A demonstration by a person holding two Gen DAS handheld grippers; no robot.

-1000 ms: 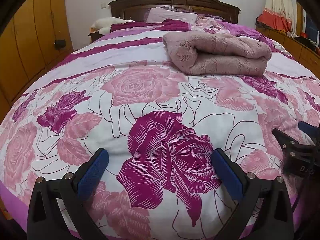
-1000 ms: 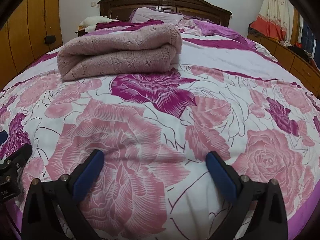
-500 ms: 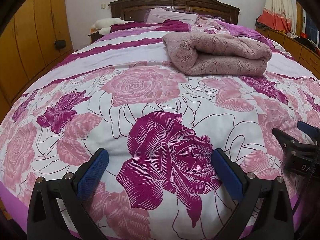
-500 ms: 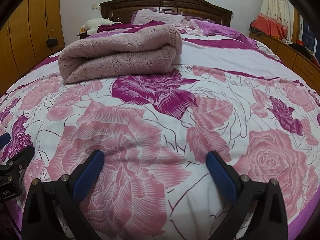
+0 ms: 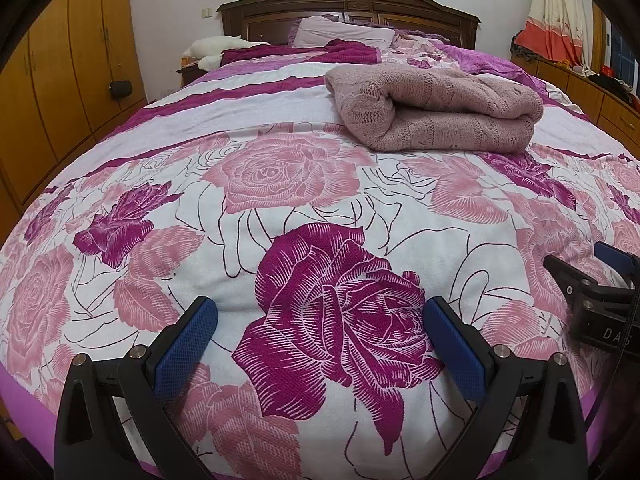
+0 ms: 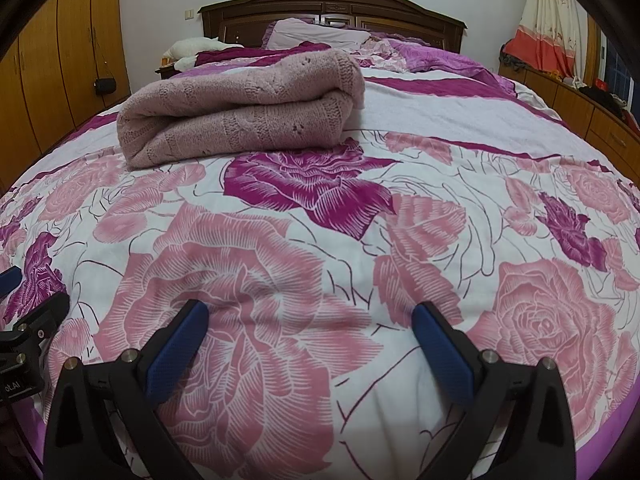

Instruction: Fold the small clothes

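Note:
A dusty-pink knitted garment (image 5: pixel 436 110) lies folded in a thick bundle on the rose-patterned bedspread (image 5: pixel 304 184), far ahead and right of my left gripper (image 5: pixel 320 320). In the right wrist view the garment (image 6: pixel 244 114) lies ahead and to the left of my right gripper (image 6: pixel 310 320). Both grippers are open and empty, low over the near end of the bed, well apart from the garment. The right gripper's body shows at the right edge of the left wrist view (image 5: pixel 600 308); the left gripper's body shows at the left edge of the right wrist view (image 6: pixel 28 332).
A dark wooden headboard (image 5: pixel 348 4) and pillows (image 5: pixel 340 34) stand at the far end. Wooden wardrobes (image 5: pixel 60 76) line the left wall, with a small black bag (image 5: pixel 119 89) hanging there. A low wooden cabinet (image 5: pixel 592 92) and a curtain (image 5: pixel 556 12) are at the right.
The right wrist view has shifted slightly, with the garment a little lower in frame. The left gripper has hardly moved. Both grippers stay open.

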